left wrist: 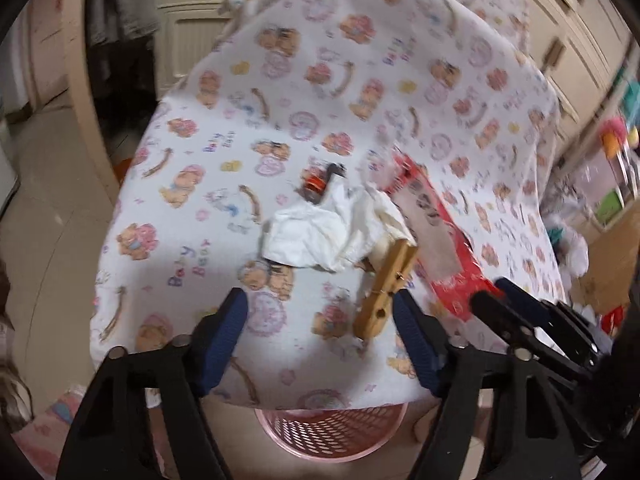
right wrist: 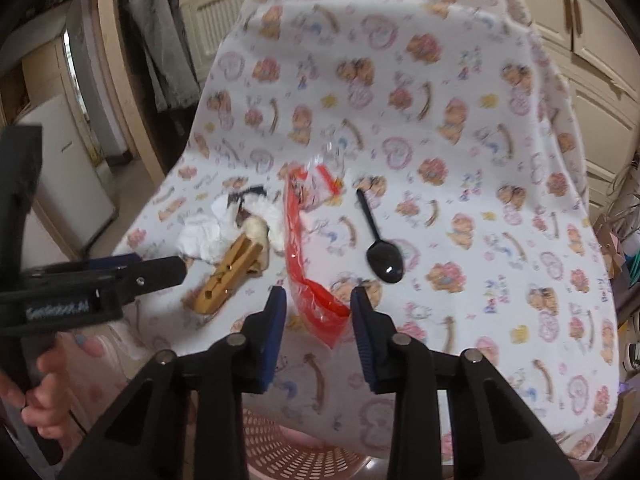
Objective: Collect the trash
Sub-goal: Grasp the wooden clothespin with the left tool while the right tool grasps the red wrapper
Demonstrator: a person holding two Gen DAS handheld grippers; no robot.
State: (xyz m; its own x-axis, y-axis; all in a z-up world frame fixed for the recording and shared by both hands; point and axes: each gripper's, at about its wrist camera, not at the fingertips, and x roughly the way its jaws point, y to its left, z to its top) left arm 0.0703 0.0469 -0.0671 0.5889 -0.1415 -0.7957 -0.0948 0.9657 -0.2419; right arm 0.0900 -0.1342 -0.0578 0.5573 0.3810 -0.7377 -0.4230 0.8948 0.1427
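Note:
A table under a cartoon-print cloth (left wrist: 320, 92) carries the litter. A crumpled white tissue (left wrist: 320, 236) lies beside a wooden clothespin (left wrist: 384, 292). My left gripper (left wrist: 320, 316) hovers open over the cloth's near edge, and the clothespin's end lies just inside its right finger (left wrist: 412, 332). In the right wrist view, a red and clear plastic wrapper (right wrist: 298, 240) runs down between the pads of my right gripper (right wrist: 320, 312). The pads stand narrowly apart, with a gap on either side of the wrapper. A black plastic spoon (right wrist: 378, 240) lies to the right. The tissue (right wrist: 208, 236) and clothespin (right wrist: 228, 276) sit to the left.
A pink perforated basket (left wrist: 332, 432) stands on the floor below the table's near edge, also showing as the basket (right wrist: 280, 452). A small black and orange scrap (left wrist: 320, 186) lies behind the tissue. Cupboards line the right wall. A person's hand (right wrist: 44, 396) grips the left gripper (right wrist: 160, 266).

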